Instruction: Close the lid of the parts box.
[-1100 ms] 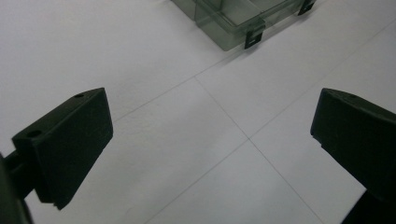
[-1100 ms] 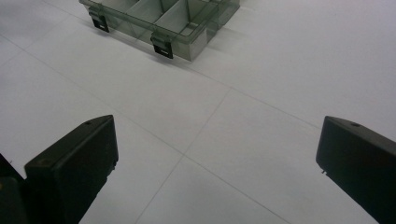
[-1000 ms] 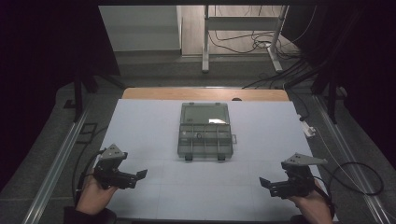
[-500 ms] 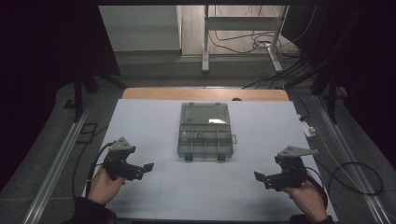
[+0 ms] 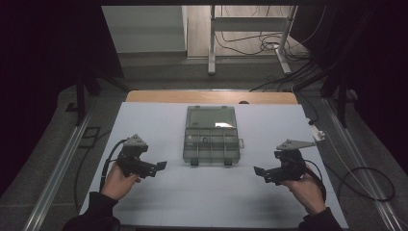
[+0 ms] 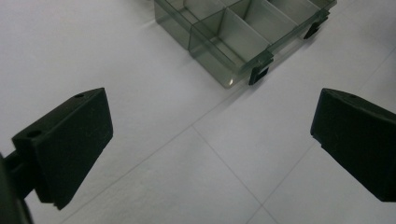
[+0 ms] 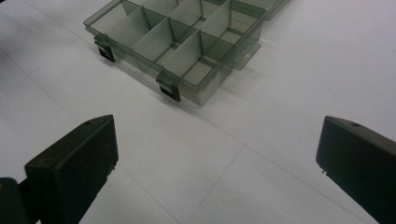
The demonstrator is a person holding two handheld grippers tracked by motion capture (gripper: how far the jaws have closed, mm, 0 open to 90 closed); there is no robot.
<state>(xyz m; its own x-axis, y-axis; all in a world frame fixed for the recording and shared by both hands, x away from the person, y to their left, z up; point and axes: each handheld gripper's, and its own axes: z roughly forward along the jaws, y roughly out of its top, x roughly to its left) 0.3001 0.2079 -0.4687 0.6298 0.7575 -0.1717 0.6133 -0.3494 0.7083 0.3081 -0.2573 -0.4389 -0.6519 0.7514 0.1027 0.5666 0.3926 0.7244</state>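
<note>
The compartment box (image 5: pixel 211 134), a smoky translucent plastic case, lies on the white table (image 5: pixel 159 120) between the two grippers and a little farther from the person than either of them. Its lid is swung fully open and lies flat behind the tray, away from the hands. The tray is split by thin walls into several cells; those seen in the gripper views look bare, while in the high view a small dark speck sits in one middle cell (too small to say what it is). Two dark latches hang from the tray's near edge, the edge facing both grippers.

The left gripper (image 5: pixel 155 168) is held just above the table, its jaws spread wide with nothing between them; in its own view the box's (image 6: pixel 243 32) near corner and one latch lie ahead and slightly to its right, apart from the jaws.

The right gripper (image 5: pixel 262 173) likewise has its jaws wide apart and holds nothing; in its view the box (image 7: pixel 187 42) lies ahead and to its left, with both latches facing it, clear of the jaw tips.
</note>
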